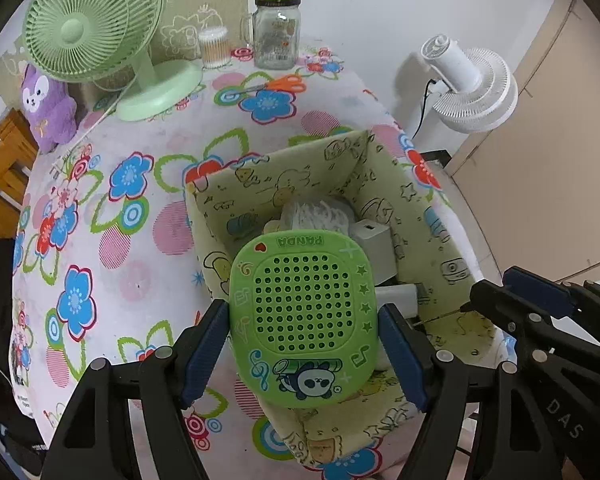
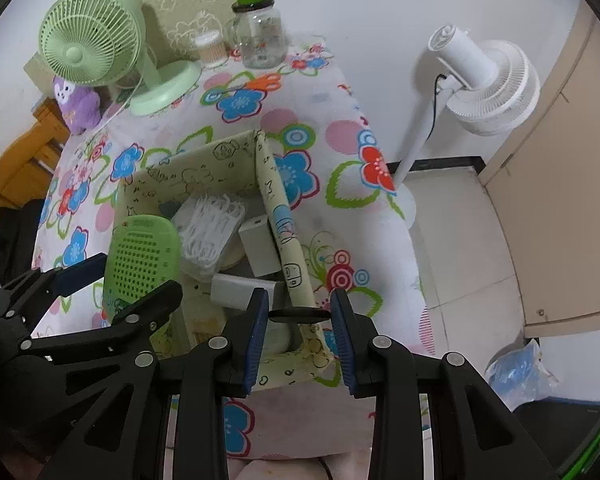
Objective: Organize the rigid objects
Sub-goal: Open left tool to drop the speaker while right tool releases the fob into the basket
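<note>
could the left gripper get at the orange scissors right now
Probably not as it stands: the left gripper is shut on the green panda speaker over the fabric bin. The path to the orange scissors looks bare.

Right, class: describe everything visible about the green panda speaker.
The green rounded-square plastic panda speaker has a dotted grille, "PANDA" lettering, stars, music notes and a panda picture. The left gripper clamps its two side edges between blue-padded jaws, holding it over the open yellow-green cartoon-print fabric box.

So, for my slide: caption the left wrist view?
Left gripper lowers green panda speaker into fabric bin.
</note>
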`<state>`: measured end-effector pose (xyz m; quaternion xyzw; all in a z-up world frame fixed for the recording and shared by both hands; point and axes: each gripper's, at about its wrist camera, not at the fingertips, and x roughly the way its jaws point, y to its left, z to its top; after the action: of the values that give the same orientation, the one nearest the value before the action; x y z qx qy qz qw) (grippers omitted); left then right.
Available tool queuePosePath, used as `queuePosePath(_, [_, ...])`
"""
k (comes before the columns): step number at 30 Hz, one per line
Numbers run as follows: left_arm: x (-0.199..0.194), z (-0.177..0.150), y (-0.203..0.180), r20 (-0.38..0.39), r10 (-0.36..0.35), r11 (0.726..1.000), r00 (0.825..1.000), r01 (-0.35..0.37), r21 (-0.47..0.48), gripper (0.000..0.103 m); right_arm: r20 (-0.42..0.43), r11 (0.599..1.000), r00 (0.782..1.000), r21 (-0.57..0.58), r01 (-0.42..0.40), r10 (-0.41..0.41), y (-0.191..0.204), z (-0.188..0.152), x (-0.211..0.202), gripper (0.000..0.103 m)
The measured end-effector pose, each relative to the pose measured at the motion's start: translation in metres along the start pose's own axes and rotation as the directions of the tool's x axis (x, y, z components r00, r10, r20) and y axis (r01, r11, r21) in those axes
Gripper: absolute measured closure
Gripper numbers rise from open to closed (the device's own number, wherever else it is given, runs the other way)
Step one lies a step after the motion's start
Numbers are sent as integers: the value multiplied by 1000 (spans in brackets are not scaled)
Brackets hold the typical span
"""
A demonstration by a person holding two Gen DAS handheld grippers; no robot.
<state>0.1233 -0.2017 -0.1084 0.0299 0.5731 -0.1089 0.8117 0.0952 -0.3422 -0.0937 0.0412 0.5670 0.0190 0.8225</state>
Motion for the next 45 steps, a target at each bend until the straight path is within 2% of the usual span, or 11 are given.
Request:
queuePosePath(4, [1,0,-2,21,23,999,1000,-23,22,25,-4,1000,1000,-15,3,-3,2,1,3,68])
queuePosePath(10, [2,3,2,19,36,999,999,-37,36,18,-11,1000,1000,-11,2,-2,2,2,4,68])
queuePosePath(17, [-14,3,19,50,51,999,997,-52,6,10,-10,1000,1000,-26,-12,12,10,8,5,68])
queuePosePath(23, [-28,-1,38,62,106,994,992,-104,-27,9,-10,998,999,-60,-33,32,26,16,6,68])
queuePosePath(33, [-31,-17,79,3,171,978,985,-170,-120,7,-33,980,992,-158,-122,118,76,34,19,68])
queuePosePath(45, [-16,-13,100,-48,177,972,983,-183,-147,7,-72,961,986,-222,-165,152,115,61,48,68])
